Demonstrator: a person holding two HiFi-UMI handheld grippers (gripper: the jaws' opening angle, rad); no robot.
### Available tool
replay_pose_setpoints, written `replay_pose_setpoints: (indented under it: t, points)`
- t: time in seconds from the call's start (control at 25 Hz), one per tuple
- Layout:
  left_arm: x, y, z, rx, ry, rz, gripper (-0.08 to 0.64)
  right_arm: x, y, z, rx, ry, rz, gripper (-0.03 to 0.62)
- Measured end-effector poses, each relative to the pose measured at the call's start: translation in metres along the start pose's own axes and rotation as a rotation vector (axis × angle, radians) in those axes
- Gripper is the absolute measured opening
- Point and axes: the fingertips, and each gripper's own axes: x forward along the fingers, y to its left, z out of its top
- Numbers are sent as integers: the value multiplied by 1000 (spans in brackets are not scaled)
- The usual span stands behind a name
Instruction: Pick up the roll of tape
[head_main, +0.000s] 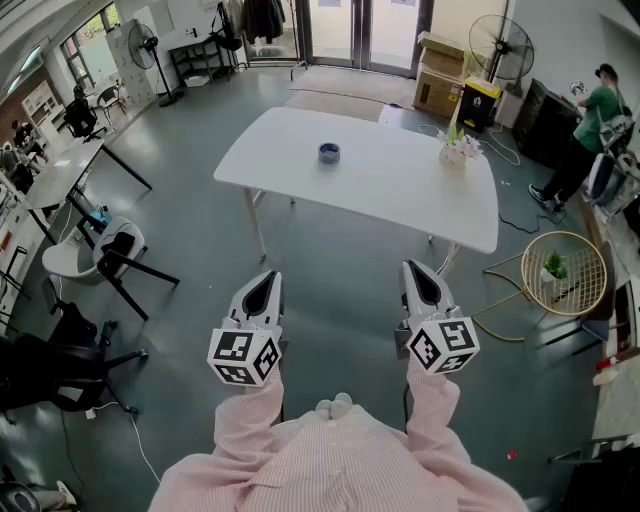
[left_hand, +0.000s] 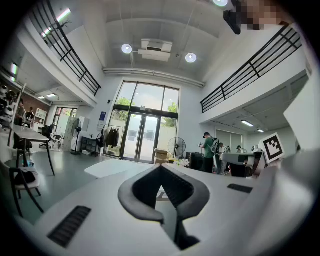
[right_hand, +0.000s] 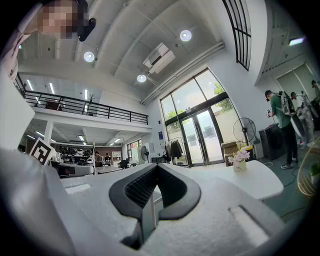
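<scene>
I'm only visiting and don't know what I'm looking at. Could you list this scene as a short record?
place: large hall, white table ahead of the person
on table: roll of tape; small flower pot
left gripper: shut, empty, short of the table
right gripper: shut, empty, short of the table
task stage: tape not yet reached

Daylight pours through the tall glass doors (left_hand: 141, 135), with round ceiling lamps (left_hand: 127, 48) glowing above them, so the hall is bright and shadows are faint. Both gripper views bulge toward black corners, and whatever sits nearest the lens is soft.
</scene>
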Motion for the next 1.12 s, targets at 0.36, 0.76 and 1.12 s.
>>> replay_pose_setpoints:
  t: [0.36,0.76,1.12]
  points:
    - [16,-13,1,2,5,-2,2,5,-15,9,-15,-26,6,5]
    - [35,-28,2,17,0,-5,2,16,-24,16,32,-57,89,5]
    - [41,-31,-2,16,11,5,2,27,-23,12,69,-53,150,5]
